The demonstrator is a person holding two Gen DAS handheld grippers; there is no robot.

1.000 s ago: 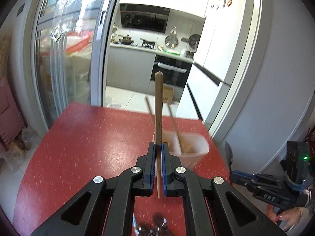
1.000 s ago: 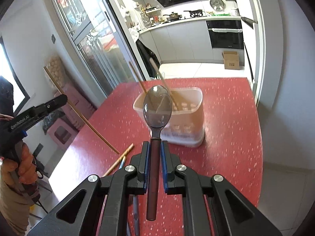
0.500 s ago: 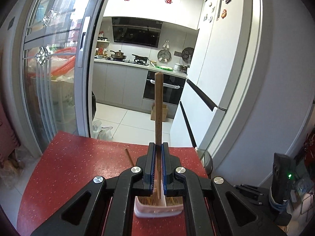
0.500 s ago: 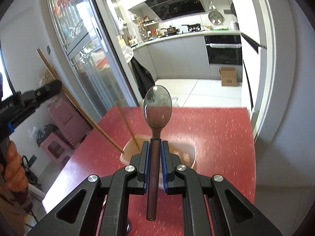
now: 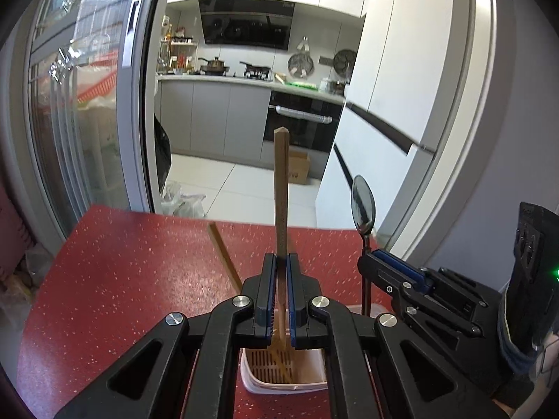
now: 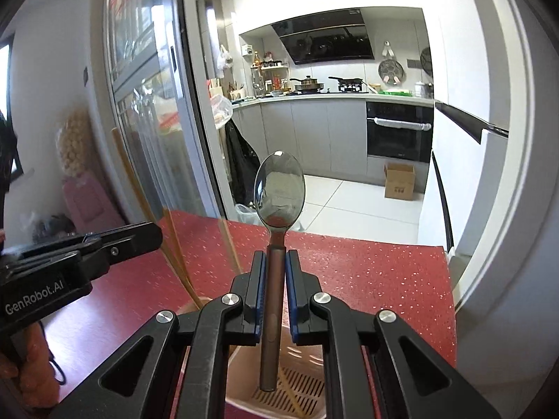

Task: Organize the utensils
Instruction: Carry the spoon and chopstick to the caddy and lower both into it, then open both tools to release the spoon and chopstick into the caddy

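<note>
My left gripper (image 5: pixel 281 262) is shut on a wooden chopstick (image 5: pixel 280 188), upright, its lower end inside the pale utensil holder (image 5: pixel 284 382) right below. My right gripper (image 6: pixel 275 258) is shut on a metal spoon (image 6: pixel 278 188) with a dark handle, bowl end up, its handle tip hanging over the same holder (image 6: pixel 297 377). Other chopsticks (image 5: pixel 223 256) lean in the holder. The right gripper and spoon (image 5: pixel 363 206) show at right in the left wrist view; the left gripper (image 6: pixel 153 235) and its chopstick (image 6: pixel 139 195) show at left in the right wrist view.
The holder stands on a red speckled table (image 5: pixel 132 265). Beyond its far edge are a glass sliding door (image 5: pixel 80 104), a kitchen floor with a cardboard box (image 6: pixel 398 181), and a white fridge (image 5: pixel 394 87) at the right.
Both grippers have risen and closed in over the holder. The chopstick's lower end and the spoon's handle now hang over the holder, and the right gripper has come into the left wrist view.
</note>
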